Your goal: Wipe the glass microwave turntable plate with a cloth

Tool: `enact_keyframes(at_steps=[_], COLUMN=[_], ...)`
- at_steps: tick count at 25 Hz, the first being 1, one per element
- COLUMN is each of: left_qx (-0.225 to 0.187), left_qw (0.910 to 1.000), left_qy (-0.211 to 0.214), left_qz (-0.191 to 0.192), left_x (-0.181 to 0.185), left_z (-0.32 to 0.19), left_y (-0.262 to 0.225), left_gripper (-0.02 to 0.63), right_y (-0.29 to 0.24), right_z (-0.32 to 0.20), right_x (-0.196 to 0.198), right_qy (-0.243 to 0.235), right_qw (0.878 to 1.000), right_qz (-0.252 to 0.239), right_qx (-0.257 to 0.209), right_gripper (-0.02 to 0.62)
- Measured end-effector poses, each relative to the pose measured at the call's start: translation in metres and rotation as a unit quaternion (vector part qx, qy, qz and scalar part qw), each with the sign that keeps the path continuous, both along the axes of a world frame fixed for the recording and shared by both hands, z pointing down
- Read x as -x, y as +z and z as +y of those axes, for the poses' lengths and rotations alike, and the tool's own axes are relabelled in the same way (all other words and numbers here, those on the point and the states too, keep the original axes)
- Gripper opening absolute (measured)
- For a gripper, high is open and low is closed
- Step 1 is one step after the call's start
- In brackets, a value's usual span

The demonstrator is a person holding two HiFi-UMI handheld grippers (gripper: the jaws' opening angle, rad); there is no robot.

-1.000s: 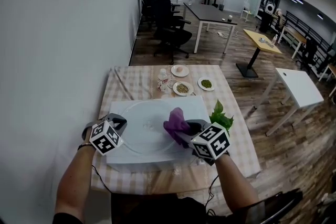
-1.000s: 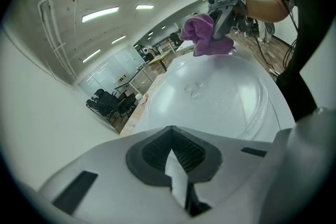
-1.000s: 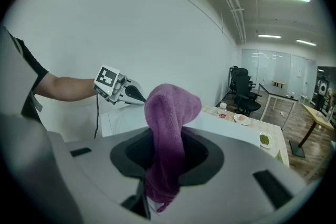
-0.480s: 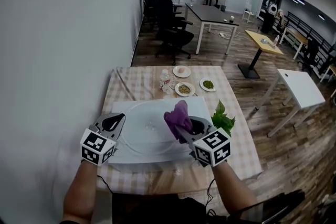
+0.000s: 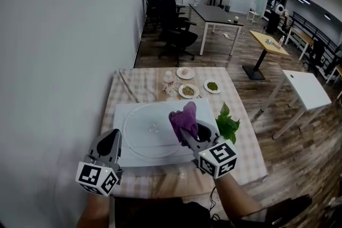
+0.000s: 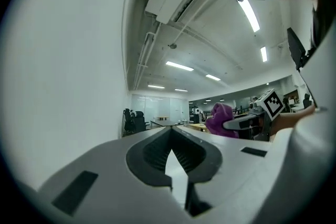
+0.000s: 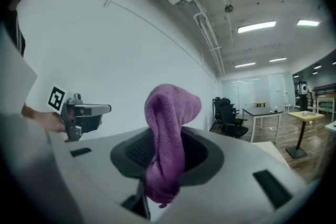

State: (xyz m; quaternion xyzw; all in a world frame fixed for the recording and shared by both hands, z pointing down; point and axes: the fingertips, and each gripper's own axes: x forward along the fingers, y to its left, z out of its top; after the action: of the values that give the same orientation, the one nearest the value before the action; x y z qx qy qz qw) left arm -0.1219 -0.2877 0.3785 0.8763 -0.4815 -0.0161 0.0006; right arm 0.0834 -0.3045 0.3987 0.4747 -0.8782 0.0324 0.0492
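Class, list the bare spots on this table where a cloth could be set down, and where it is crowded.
Free: the checked tablecloth at the far left corner, between the white board and the bottle; also the strip along the board's near edge. Crowded: the far middle with three small dishes, and the board's right side with the leafy sprig.

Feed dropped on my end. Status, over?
Left gripper shut, empty. Right gripper shut on purple cloth, held off the glass plate. Nothing blocking the plate.

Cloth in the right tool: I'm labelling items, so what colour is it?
Purple; the cloth shows best in the right gripper view.
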Motion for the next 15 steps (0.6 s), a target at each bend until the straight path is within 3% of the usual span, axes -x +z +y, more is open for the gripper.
enact_keyframes(at_steps=[5,15], left_qx=[-0.003,0.0], left_qw=[0.9998,0.9983], left_qy=[-0.012,-0.054], left_qz=[0.016,0.02], left_x=[-0.005,-0.01], left_z=[0.022,0.033], left_y=[0.001,0.003], left_gripper=[0.008,0.008], right_y=[-0.007,-0.008], right_z=[0.006,0.022], right_x=[0.0,0.006], right_qy=[0.025,0.038], right_qw=[0.999,0.999], right_qz=[-0.022,-0.015], right_qx=[-0.017,-0.021], right_gripper=[0.121,0.11])
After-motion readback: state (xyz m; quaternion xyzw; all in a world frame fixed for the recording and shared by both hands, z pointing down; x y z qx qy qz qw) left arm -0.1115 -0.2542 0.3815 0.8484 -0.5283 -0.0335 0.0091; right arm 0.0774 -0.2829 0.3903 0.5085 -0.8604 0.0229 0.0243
